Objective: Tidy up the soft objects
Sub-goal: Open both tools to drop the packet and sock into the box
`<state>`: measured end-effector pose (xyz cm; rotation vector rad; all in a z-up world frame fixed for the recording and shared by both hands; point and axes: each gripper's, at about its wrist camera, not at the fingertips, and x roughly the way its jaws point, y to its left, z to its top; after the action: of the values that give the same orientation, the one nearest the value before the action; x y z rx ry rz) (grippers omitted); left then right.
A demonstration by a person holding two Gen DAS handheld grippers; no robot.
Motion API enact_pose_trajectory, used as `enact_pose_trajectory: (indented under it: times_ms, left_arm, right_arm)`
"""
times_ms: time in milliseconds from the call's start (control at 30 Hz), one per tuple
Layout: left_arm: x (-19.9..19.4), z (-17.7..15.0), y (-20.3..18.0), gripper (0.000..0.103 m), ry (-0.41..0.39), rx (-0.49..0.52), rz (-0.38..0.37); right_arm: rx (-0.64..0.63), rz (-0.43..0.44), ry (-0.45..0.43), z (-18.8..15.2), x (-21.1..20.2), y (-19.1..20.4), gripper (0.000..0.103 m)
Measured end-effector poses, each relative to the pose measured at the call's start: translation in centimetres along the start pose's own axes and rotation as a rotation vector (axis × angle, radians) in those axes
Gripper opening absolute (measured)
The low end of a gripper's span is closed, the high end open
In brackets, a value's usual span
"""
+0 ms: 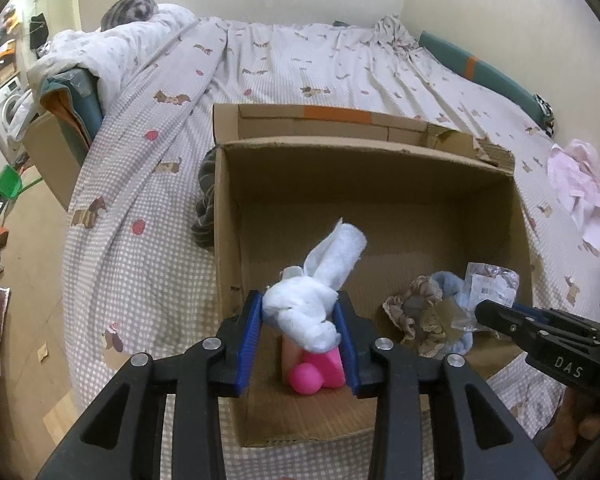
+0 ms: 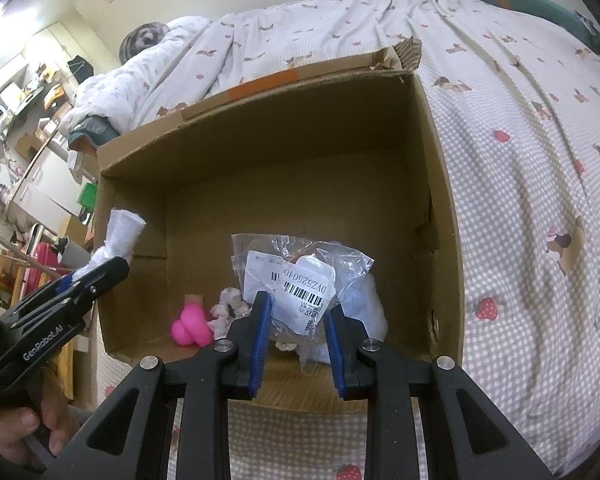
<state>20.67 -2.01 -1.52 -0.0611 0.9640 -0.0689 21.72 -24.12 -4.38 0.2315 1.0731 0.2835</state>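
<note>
Setting: an open cardboard box (image 1: 380, 184) sits on a bed covered by a checked bedspread (image 1: 140, 216) printed with small dogs and strawberries; both grippers point down into the box.

Left gripper (image 1: 302, 312): its blue-padded jaws stand a little way apart and pinch a knotted white cloth (image 1: 312, 304) between them. One end of the cloth sticks up like a rabbit ear. The cloth hangs above the near left part of the box floor.

Right gripper (image 2: 296, 320): its blue pads stand a little apart, closed on a clear plastic bag (image 2: 300, 276) with a white barcode label. The bag holds something white and is held above the near right part of the box.

Inside the box, left: a bright pink soft toy (image 1: 320, 372) lies on the floor, directly below the white cloth.

Inside the box, right: a frilly beige scrunchie (image 1: 408, 312) and a pale blue fluffy item (image 1: 450, 280) lie touching each other, just beside the right gripper's bag.

Outside the box: a grey striped fabric item (image 1: 204, 208) rests against the box's left wall; a heap of pale pink cloth (image 1: 580, 192) lies on the bedspread well to the right.

Person: a hand (image 2: 20, 436) grips the left gripper's handle, seen at the lower left of the right wrist view.
</note>
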Motion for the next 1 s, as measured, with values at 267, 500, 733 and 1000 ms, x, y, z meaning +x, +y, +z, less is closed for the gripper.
enact_pose_trajectory:
  times_ms: [267,500,733,1000]
  left_arm:
    - [-1.0,0.2,-0.4,0.077,-0.03,-0.003,0.005]
    - [-2.2,0.0,-0.5,0.077,-0.058,0.023,0.071]
    - [-4.5,-0.3,0.4,0.08,-0.103,0.016,0.144]
    - [-8.1,-1.6,0.5,0.097,-0.164,-0.004,0.131]
  right_arm:
    - [0.066,0.042,-0.02,0.1,-0.6,-0.5,0.065]
    - [0.098,0.069,-0.067,-0.1,-2.1,-0.5,0.088]
    - [0.084,0.064,-0.18,-0.6,-4.9,0.1,0.103]
    - [0.05,0.033,-0.214,-1.8,-6.9,0.5,0.103]
